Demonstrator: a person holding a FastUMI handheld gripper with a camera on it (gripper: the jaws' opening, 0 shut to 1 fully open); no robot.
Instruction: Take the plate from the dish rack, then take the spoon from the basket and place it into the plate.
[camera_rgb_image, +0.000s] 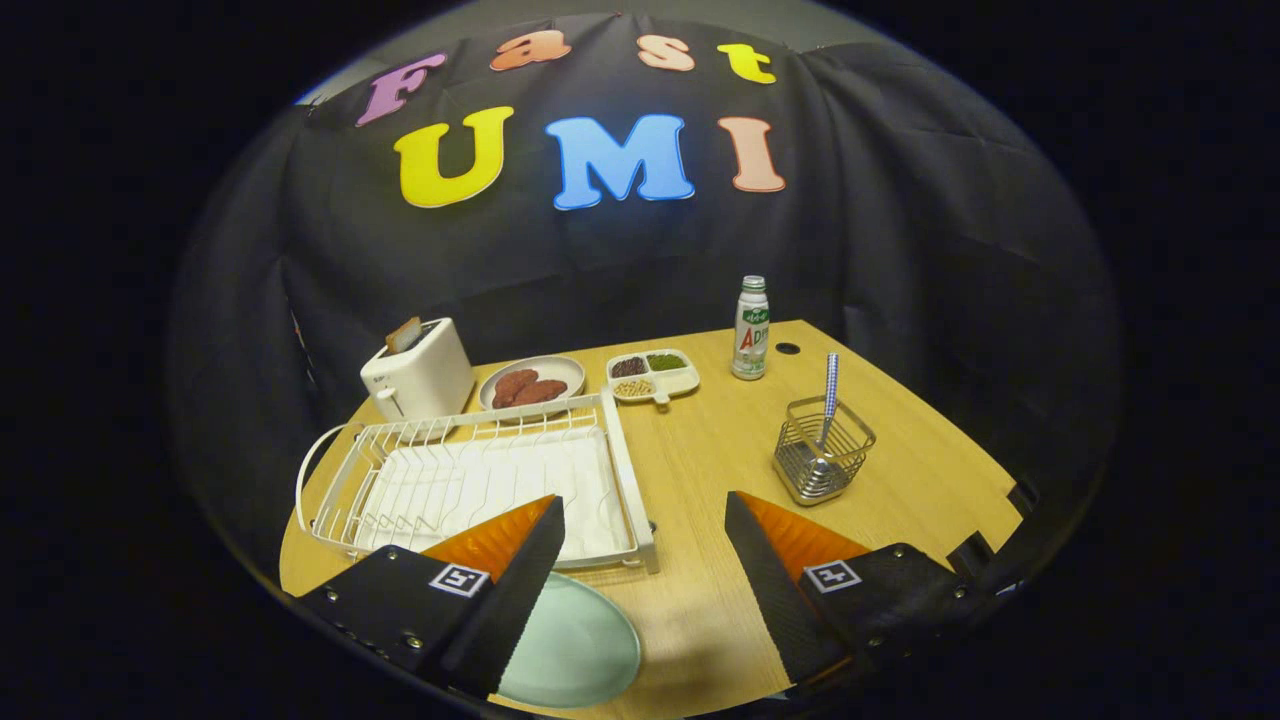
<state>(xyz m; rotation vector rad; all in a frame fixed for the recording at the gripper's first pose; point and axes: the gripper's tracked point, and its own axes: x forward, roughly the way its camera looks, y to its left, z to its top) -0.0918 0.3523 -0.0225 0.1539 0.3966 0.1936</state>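
With the pale green plate (575, 645) already lying on the surface (700, 470) beside the emptied dish rack (470, 480), the hand-held gripper (645, 530) hangs wide open and empty, the spoon (829, 395) still upright in the wire basket (822, 450) beyond its fingers.

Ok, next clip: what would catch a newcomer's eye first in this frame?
Probably the open gripper, its fingers spread wide over bare table, with the pale green plate lying flat on the table beside and partly under the left finger, in front of the white dish rack. Beyond the right finger, the spoon stands upright in the wire basket. Farther back sits a white toaster.
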